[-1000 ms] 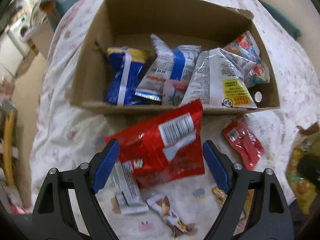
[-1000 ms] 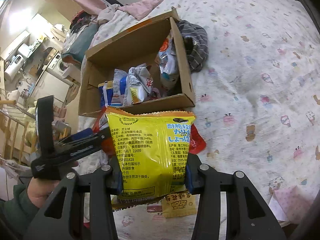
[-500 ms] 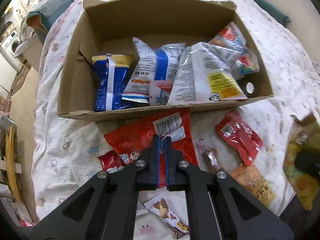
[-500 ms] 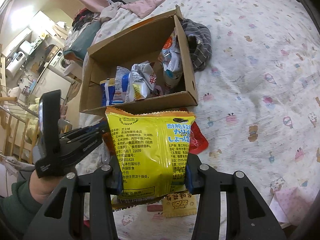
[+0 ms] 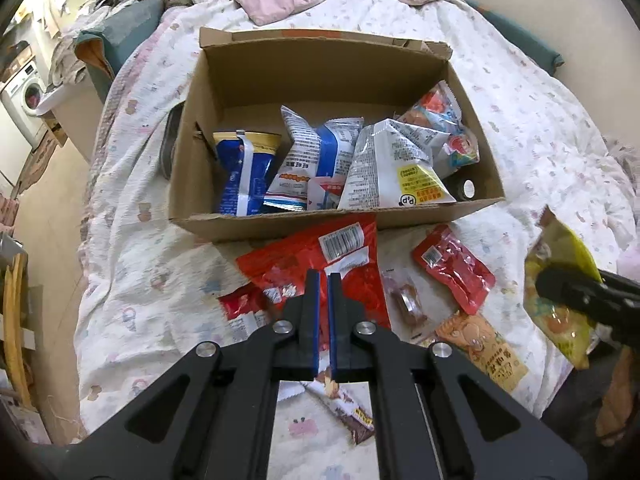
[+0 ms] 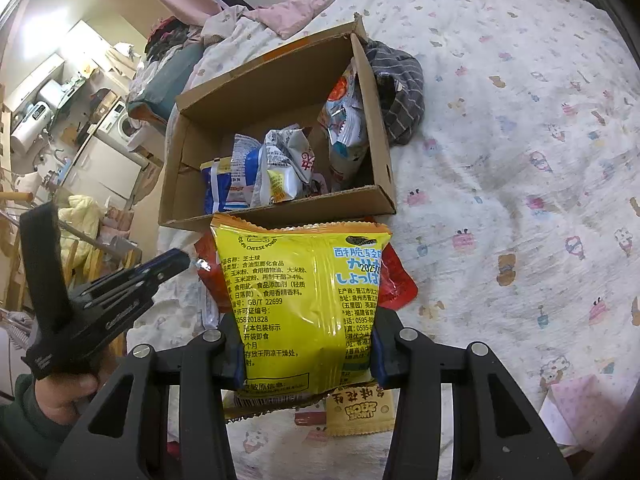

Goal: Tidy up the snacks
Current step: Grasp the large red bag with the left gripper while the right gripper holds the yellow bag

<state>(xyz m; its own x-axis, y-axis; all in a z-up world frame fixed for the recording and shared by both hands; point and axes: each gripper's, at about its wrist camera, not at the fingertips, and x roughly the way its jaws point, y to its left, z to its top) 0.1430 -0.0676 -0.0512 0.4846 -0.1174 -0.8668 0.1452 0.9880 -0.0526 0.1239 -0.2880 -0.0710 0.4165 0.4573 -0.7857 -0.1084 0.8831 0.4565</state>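
While the right gripper [image 6: 306,356] pinches the yellow bag [image 6: 300,304], left gripper [image 5: 323,312] jaws pressed together on nothing, the bag next goes into the box [image 6: 280,208] at 12 o'clock

Bed [image 5: 132,264] w/ white cartoon-print quilt carries everything. On it: open cardboard box [image 5: 320,222] w/ snack bags inside, pink blanket [image 5: 280,4] bunched at far end, grey striped cloth [image 6: 400,92] touching box's right wall. Just in front of box: large red snack bag [image 5: 340,256], small red packet [image 5: 454,272] to its right, orange cartoon packet [image 5: 484,348] nearer, clear-wrapped brown snack [image 5: 406,304] between them, brown snack bar [image 5: 352,412] closest. Pink-white paper [image 6: 576,408] lies well apart at right.
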